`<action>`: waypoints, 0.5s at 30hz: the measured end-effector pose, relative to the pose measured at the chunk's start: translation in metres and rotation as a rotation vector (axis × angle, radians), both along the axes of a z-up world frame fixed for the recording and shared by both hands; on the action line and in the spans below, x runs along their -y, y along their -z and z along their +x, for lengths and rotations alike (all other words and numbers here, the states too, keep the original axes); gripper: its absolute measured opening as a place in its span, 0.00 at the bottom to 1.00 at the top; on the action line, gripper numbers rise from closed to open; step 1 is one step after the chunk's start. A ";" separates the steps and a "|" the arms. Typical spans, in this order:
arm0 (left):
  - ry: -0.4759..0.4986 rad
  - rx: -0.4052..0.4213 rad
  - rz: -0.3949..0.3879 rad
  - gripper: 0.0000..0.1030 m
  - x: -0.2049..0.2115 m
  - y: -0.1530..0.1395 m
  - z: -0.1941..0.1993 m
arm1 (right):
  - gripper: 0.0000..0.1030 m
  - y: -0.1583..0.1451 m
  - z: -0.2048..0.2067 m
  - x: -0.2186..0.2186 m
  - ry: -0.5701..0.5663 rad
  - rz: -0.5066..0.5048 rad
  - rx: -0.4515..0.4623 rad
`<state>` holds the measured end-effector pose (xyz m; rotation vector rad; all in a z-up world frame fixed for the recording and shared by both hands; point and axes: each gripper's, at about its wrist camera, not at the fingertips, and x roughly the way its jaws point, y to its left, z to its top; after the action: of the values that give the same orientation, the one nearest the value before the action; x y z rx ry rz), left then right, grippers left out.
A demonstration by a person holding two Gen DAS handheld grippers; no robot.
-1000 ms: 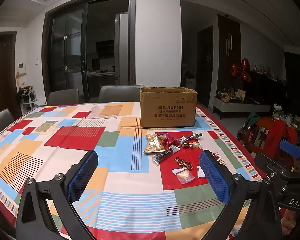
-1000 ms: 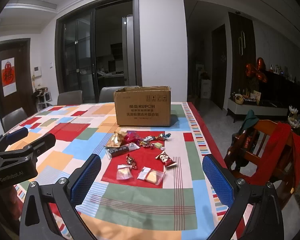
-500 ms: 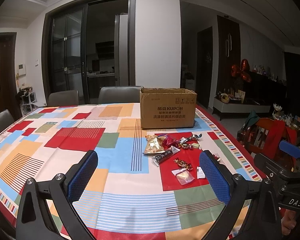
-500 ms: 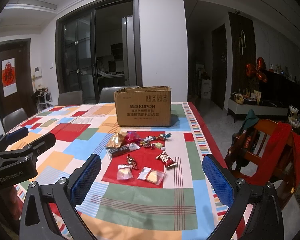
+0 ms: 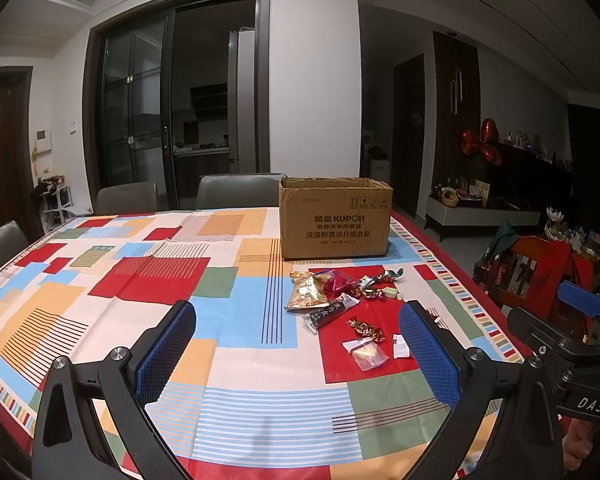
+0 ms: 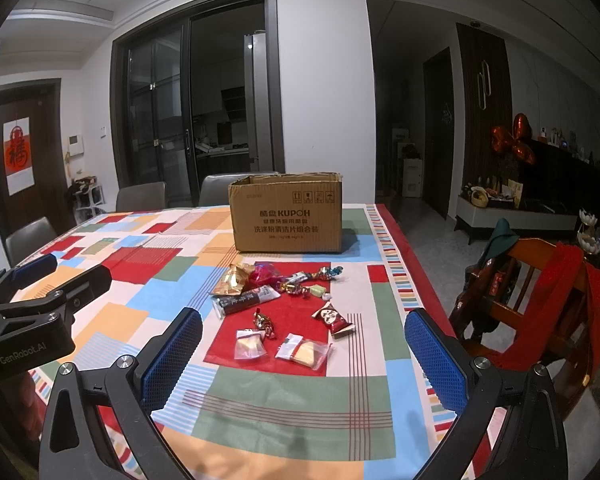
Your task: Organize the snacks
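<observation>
From the left wrist view, the left tool (image 5: 296,344) hangs above the surface (image 5: 100,312) with its blue-padded fingers (image 5: 166,348) spread wide and nothing between them. An open cardboard box (image 5: 335,218) stands upright at the far side of the patterned cloth. In front of it lies a loose scatter of snacks (image 5: 348,304): a gold packet (image 5: 306,294), a dark bar (image 5: 330,312) just beside it, wrapped candies, and a clear pouch (image 5: 366,354) nearest the camera. The other tool's body shows at the right edge.

From the right wrist view, the right tool (image 6: 302,350) also stands wide apart and empty above the surface (image 6: 284,400). The cardboard box (image 6: 286,218) sits beyond the snacks (image 6: 284,312), which rest mostly on a red patch of cloth: two clear pouches (image 6: 276,346) side by side nearest, a red packet (image 6: 332,318) to their right, the dark bar (image 6: 244,300) and gold packet (image 6: 232,280) farther back. A wooden chair (image 6: 528,292) draped with red cloth stands off to the right.
</observation>
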<state>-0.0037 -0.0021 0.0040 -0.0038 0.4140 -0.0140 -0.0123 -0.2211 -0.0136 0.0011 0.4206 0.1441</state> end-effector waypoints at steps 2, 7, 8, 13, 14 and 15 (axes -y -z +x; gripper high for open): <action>0.001 0.000 0.001 1.00 0.000 0.000 0.000 | 0.99 0.000 0.000 0.000 0.000 0.000 0.001; 0.000 -0.001 0.001 1.00 0.000 0.000 0.000 | 1.00 0.000 0.000 0.000 0.000 0.000 -0.001; 0.001 0.000 0.000 1.00 0.000 0.000 -0.001 | 1.00 0.000 0.000 0.000 0.000 0.000 -0.001; 0.001 0.001 0.001 1.00 0.000 0.001 -0.001 | 0.99 0.001 0.000 0.000 0.000 0.001 0.000; 0.001 0.001 0.001 1.00 0.000 0.001 -0.001 | 1.00 0.001 0.000 0.000 0.000 0.001 0.000; 0.001 0.001 0.001 1.00 0.000 0.001 -0.001 | 1.00 0.001 0.000 0.000 0.000 0.002 0.000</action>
<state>-0.0045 -0.0025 0.0031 -0.0026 0.4128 -0.0148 -0.0124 -0.2215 -0.0142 0.0026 0.4207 0.1446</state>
